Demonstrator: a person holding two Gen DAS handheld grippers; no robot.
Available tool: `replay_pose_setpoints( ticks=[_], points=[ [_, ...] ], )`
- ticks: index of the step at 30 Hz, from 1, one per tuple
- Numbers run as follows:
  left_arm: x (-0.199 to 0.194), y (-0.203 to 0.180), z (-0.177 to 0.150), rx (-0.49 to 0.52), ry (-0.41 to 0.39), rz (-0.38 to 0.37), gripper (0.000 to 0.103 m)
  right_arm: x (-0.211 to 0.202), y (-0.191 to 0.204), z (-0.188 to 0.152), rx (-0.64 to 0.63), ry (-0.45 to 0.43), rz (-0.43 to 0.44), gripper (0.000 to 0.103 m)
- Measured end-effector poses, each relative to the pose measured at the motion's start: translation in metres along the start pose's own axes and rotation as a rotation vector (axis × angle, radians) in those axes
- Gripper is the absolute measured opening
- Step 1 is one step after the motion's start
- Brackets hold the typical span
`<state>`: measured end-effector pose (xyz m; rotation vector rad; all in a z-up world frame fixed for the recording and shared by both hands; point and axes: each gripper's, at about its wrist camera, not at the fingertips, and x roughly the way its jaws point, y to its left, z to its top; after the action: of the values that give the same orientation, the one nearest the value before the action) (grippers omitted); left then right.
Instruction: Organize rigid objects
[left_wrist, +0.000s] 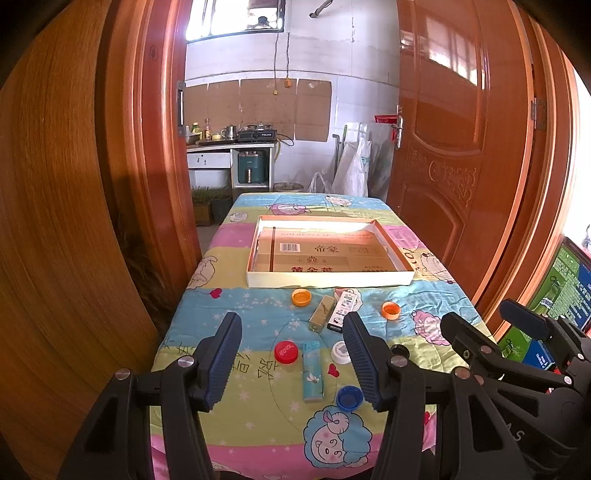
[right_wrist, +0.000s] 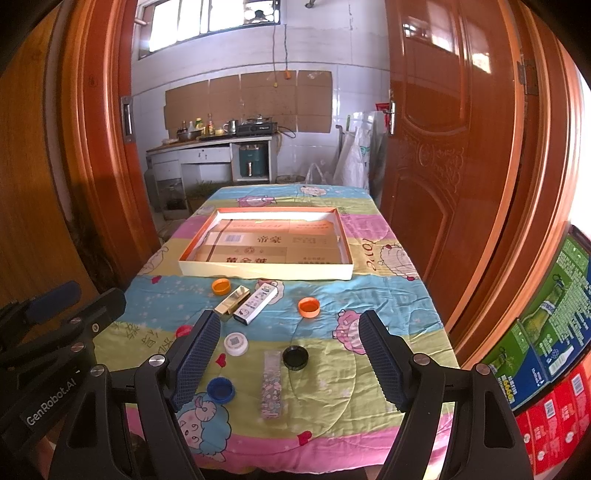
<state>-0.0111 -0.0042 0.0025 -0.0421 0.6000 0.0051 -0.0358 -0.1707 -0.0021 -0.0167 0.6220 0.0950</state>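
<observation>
Left wrist view: cartoon-print counter (left_wrist: 388, 306) before an open kitchen doorway (left_wrist: 280, 110), shallow box tray (left_wrist: 328, 282) beyond the bottle caps (left_wrist: 301, 297), both grippers' fingers (left_wrist: 227, 354) spread, empty.

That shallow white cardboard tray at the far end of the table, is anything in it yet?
Empty. The shallow white cardboard tray shows only its printed brown floor; bottle caps and small boxes all lie on the cloth outside it.

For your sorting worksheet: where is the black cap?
Right wrist view: the black cap lies near the table's front, just right of the floral box.
</observation>
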Motion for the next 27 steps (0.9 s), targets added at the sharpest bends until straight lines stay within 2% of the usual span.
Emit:
replay_pose_setpoints(
  ticks=[27],
  points=[
    [0.0034,0.002,-0.0023,-0.007,0.017,-0.009,0.057,-0.0004,-0.0002,-0.0018,0.001,-0.001,0.0,0.079]
  ],
)
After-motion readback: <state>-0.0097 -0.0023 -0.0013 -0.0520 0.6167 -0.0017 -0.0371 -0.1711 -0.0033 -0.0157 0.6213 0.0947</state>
